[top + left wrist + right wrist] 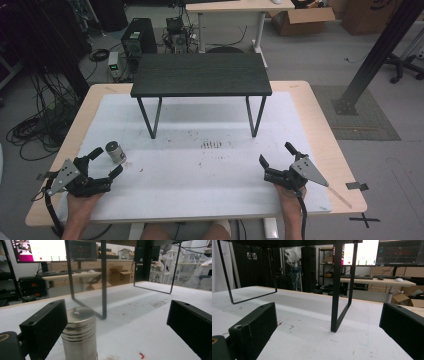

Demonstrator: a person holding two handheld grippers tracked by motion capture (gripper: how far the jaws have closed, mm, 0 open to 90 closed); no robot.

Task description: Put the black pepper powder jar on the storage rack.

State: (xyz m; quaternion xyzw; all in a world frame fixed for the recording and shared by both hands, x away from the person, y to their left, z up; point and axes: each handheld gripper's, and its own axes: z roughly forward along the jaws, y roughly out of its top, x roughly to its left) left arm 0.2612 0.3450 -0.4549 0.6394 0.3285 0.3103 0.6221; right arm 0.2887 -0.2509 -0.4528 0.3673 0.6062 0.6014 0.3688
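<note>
The left claw (108, 161) stood wide open at about eight o'clock on the white surface (210, 170), its jaws reaching around a small metal cylinder (115, 152) that stood upright just ahead of the hand. In the left gripper view the cylinder (79, 333) sat hard against the left-hand jaw, apparently touching it, with a broad gap to the other jaw. The right claw (276, 154) rested at about four o'clock, also spread wide and holding nothing, well apart from the cylinder. A small black stand (201, 75) stood over the surface toward twelve o'clock.

The likely trouble was the off-centre position: if the jaws closed from here, the far jaw would probably sweep in and push the cylinder sideways, and such a smooth, ridged metal body could tip or roll off toward the edge at nine o'clock. Nudging forward might also knock it over.
</note>
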